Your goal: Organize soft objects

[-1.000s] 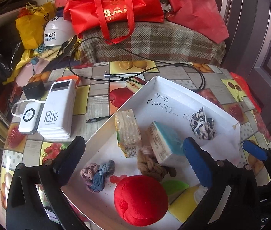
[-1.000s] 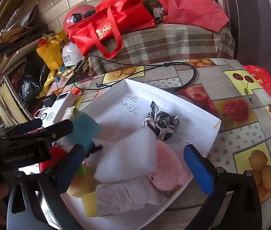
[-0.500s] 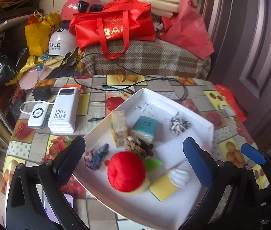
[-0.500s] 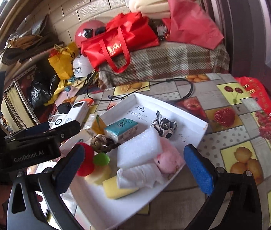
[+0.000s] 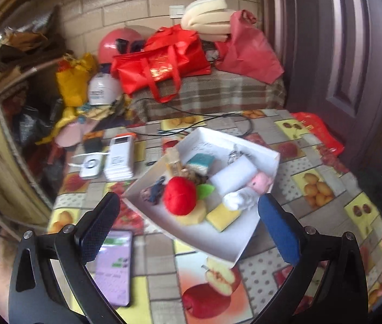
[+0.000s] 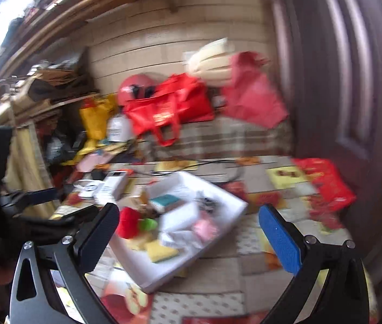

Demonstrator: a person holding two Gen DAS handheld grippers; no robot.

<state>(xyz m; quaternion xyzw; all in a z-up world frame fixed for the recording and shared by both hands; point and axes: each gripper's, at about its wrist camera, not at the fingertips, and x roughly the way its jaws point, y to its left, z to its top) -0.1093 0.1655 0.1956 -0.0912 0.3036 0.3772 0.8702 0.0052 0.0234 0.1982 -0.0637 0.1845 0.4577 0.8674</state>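
Note:
A white tray (image 5: 245, 245) on the fruit-print table holds soft things: a red plush apple (image 5: 179, 195), a yellow sponge (image 5: 222, 217), a white foam block (image 5: 232, 175), a pink plush (image 5: 259, 182), a rolled white cloth (image 5: 238, 199), hair ties (image 5: 154, 190) and a teal box (image 5: 200, 160). My left gripper (image 5: 188, 229) is open and empty, well above the tray's near edge. My right gripper (image 6: 191, 236) is open and empty, high over the tray (image 6: 231, 210); this view is blurred. The apple (image 6: 128, 221) and sponge (image 6: 162, 252) show there too.
White power banks (image 5: 118, 156) and a black cable (image 5: 218, 120) lie beyond the tray. A phone (image 5: 113, 267) lies at the table's near left. Red bags (image 5: 161, 62), helmets and a plaid-covered bench stand behind. A door (image 5: 353, 54) is at the right.
Both grippers have pulled up and back from the tray, so it looks smaller and farther. Both stay open and empty. The tray's contents have not moved.

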